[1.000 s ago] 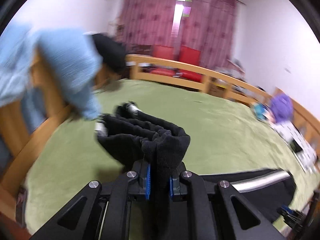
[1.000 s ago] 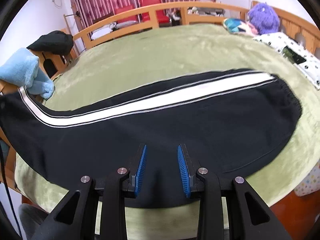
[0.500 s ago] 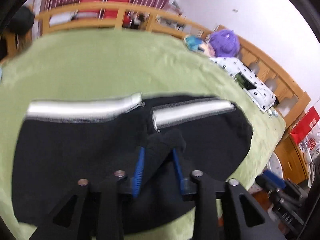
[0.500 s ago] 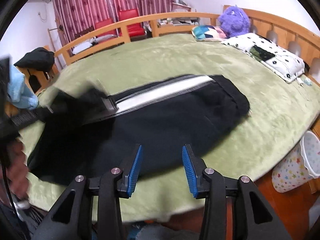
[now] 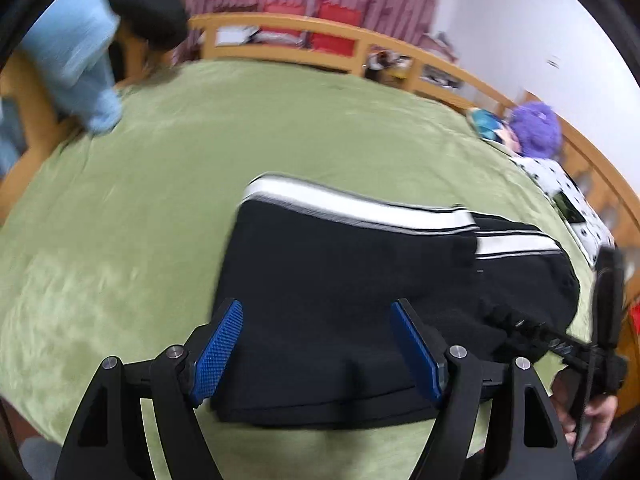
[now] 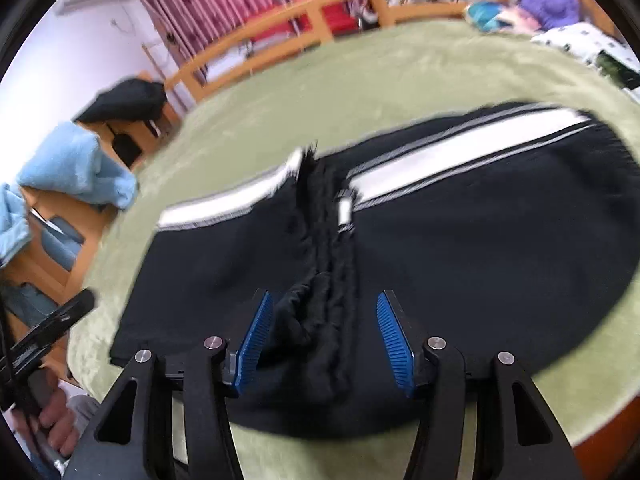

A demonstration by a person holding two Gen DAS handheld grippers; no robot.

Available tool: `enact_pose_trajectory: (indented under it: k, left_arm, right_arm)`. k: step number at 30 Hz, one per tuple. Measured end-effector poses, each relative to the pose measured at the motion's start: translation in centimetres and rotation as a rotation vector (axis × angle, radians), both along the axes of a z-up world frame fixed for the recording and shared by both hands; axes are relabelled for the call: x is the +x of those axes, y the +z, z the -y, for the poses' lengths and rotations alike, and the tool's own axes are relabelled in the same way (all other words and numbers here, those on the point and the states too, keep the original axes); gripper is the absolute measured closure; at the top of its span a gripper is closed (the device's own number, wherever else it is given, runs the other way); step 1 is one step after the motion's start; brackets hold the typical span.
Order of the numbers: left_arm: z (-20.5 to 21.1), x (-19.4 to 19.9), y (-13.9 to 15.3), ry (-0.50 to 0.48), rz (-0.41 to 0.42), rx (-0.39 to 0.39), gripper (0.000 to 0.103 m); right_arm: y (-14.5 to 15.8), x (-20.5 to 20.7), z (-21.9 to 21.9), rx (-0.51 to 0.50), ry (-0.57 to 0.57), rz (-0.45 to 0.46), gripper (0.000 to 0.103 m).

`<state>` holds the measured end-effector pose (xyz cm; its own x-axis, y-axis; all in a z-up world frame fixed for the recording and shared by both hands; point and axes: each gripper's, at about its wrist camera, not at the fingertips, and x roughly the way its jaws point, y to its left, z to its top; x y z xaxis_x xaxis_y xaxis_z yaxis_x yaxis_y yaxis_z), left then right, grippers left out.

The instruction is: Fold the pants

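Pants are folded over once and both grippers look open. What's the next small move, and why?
Probably close the right gripper on the bunched cuff edge between its pads and pull it flat. The pants lie folded on the bed, the jaws have just been opening, and the left gripper stands open above them, holding nothing.

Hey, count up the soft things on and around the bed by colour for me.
Black: 2, the pants and a garment on the rail
Light blue: 1, a cloth
Purple: 1, a plush
White, black-spotted: 1, a pillow
Total: 5
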<state>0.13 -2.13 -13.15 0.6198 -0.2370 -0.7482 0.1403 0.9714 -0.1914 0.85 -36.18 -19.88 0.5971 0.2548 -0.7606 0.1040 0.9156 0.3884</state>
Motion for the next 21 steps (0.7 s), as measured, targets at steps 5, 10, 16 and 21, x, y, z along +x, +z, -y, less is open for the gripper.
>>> enact_pose_trajectory:
  k: [5,10,16,21]
  left_arm:
    - [-2.8,0.5,-1.3,0.046,-0.031,-0.036,0.028]
    - [-2.7,1.1,-2.5,0.029,-0.045,-0.056,0.028]
    - [-3.2,1.7,-4.4,0.009,-0.099,-0.068,0.028]
    - [-4.0,3.1,-4.8,0.007,-0.114,-0.124,0.03]
  right_arm:
    - [2.0,-1.0,-2.1,-0.098,0.077,0.118,0.091]
    - [1.0,-2.3,-0.5,-0.046,0.057,0.051,0.091]
    - [0.0,-2.6,-2.1,-0.143,0.073,0.007,0.07]
    - [0.2,-2.0,-1.2,-0.145,0.033,-0.006,0.048]
